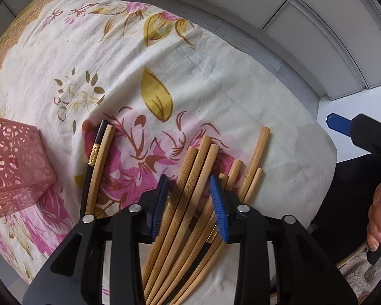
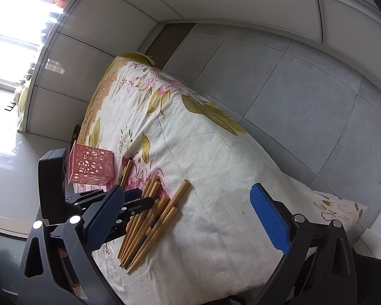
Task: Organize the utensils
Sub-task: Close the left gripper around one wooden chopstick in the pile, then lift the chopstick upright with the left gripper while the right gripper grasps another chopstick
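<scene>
Several bamboo chopsticks (image 1: 190,190) lie in a loose bundle on a floral cloth; they also show in the right wrist view (image 2: 149,218). A black chopstick (image 1: 95,157) and one bamboo chopstick (image 1: 102,162) lie apart to the left. A pink perforated holder (image 1: 15,162) stands at the far left, also in the right wrist view (image 2: 91,165). My left gripper (image 1: 190,193) is open, its blue pads straddling the bundle just above it. My right gripper (image 2: 188,211) is open and empty, hovering to the right of the bundle; it shows at the left wrist view's right edge (image 1: 343,124).
The floral cloth (image 1: 203,81) covers a small table with its right edge near the bundle. Grey tiled floor (image 2: 292,96) and grey partition walls (image 2: 241,0) surround it. A bright window (image 2: 12,25) is at the left.
</scene>
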Demonstrator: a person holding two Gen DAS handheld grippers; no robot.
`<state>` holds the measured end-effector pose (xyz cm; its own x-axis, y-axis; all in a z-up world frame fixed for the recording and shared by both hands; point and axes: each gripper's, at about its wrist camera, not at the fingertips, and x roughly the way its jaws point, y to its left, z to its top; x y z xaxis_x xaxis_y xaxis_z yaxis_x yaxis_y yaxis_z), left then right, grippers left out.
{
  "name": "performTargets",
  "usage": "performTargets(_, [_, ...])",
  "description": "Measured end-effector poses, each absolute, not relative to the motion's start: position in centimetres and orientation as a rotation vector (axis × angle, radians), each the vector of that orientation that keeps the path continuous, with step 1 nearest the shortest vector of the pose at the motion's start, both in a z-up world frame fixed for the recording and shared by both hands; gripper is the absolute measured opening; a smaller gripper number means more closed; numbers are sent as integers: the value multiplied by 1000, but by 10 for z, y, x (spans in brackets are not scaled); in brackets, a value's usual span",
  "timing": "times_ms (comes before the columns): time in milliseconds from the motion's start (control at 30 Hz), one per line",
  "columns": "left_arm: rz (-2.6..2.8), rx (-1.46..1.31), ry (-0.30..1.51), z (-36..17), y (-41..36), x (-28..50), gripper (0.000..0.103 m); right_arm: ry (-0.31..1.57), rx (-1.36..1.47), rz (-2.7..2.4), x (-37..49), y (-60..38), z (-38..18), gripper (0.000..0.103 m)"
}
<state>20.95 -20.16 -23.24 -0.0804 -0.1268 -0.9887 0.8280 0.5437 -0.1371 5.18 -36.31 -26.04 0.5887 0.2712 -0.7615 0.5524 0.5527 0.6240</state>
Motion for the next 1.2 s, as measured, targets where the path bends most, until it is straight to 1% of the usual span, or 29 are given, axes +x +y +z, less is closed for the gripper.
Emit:
performTargets(200, [-848,619,1410,-240,-213,216,40,962,1007,-202,52,-364,-260,96])
performTargets(233, [-848,628,1411,-245,-214,218,39,966,1010,-199,52,-365,-261,96])
performTargets(300, [-845,657,1423,-253,-220,220,32,973,1017,-192,53,-365,-263,96])
performTargets(367, [-838,689,1434,-264,-227,217,24,975,1021,-187,53,-365,-263,96])
performTargets(467, [-857,703,1441,-279,-232,207,17,971,1020,-189,53,-365,-263,96])
performTargets(633, [-851,865,1393,-297,-244,185,17,974,1025,-192,53,-367,-264,96])
performTargets(667, [-851,871,1396,-300,-250,181,10,975,1025,-191,53,-367,-264,96])
performTargets(767, [-842,871,1358,-297,-259,177,9,977,1020,-193,54,-366,-264,96])
performTargets(800, [-831,840,1347,-291,-250,178,9,977,1018,-197,54,-365,-264,96])
performTargets(900, [-760,758,1231,-287,-235,182,8,987,999,-233,53,-363,-265,96])
performTargets(967, [-756,653,1138,-265,-221,180,8,1005,977,-264,54,-361,-265,96])
performTargets(1067, [-748,568,1004,-225,-195,169,7,1037,974,-278,59,-355,-265,96])
performTargets(1133, [-739,527,923,-196,-168,167,7,1085,982,-291,67,-350,-267,93])
performTargets(1200, [-742,467,868,-176,-145,159,7,1159,1003,-291,79,-346,-273,72])
